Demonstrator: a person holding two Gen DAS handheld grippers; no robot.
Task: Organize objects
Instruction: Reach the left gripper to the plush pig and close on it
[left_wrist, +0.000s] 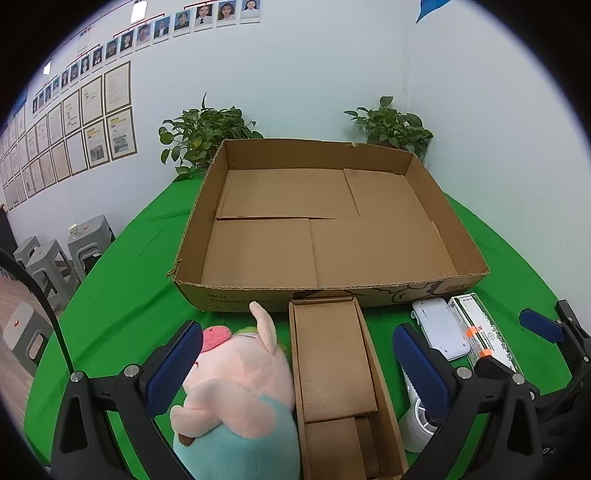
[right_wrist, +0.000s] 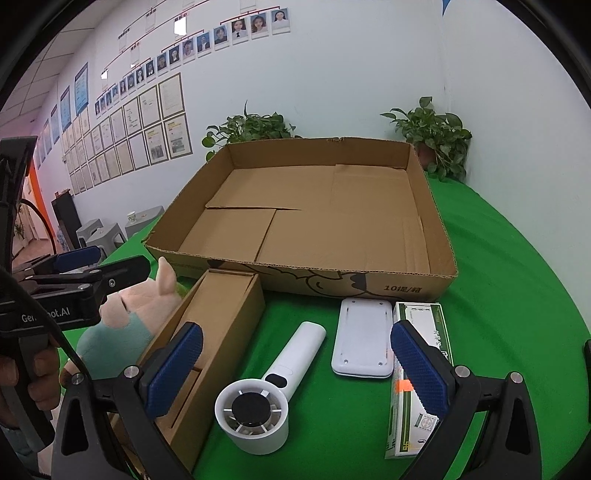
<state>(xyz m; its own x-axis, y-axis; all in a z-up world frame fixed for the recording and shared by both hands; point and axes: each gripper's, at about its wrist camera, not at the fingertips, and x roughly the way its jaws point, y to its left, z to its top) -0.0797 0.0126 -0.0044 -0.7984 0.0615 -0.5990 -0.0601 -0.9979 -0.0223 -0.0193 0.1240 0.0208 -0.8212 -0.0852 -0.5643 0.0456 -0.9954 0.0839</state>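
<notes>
- The large cardboard tray (right_wrist: 436, 236) sits open on the green tablecloth (right_wrist: 517, 295), its floor lined with loose cardboard sheets and nothing else in it.
- Five things lie in a row on the cloth just in front of the tray's near wall: a pink plush pig (left_wrist: 240, 373) in a teal top, a narrow brown carton (left_wrist: 332, 362), a white handheld fan (right_wrist: 273, 387), a flat white device (right_wrist: 364, 338) and a long green-and-white box (right_wrist: 424, 373).
- The left gripper (left_wrist: 295, 369) hovers over the left end of that row with its jaws spread wide and nothing clasped. Its left blue pad (left_wrist: 173, 365) is beside the pig's snout, and both the pig and the narrow carton show between the two pads; whether the pad touches the plush cannot be told.
- The right gripper (right_wrist: 295, 371) hangs over the right end of the row, jaws likewise wide apart and empty. The fan and the flat white device lie in the gap between its pads; the carton's right wall is behind the left pad, and the green-and-white box runs under the right pad.
- In the right wrist view the left gripper appears at the left edge, with part of a hand (right_wrist: 22, 373) on its handle.
- Two potted plants (right_wrist: 436, 136) stand behind the tray against a pale wall hung with framed papers and portrait photos (right_wrist: 147, 122); grey stools (left_wrist: 55, 258) stand beyond the table's left edge.
</notes>
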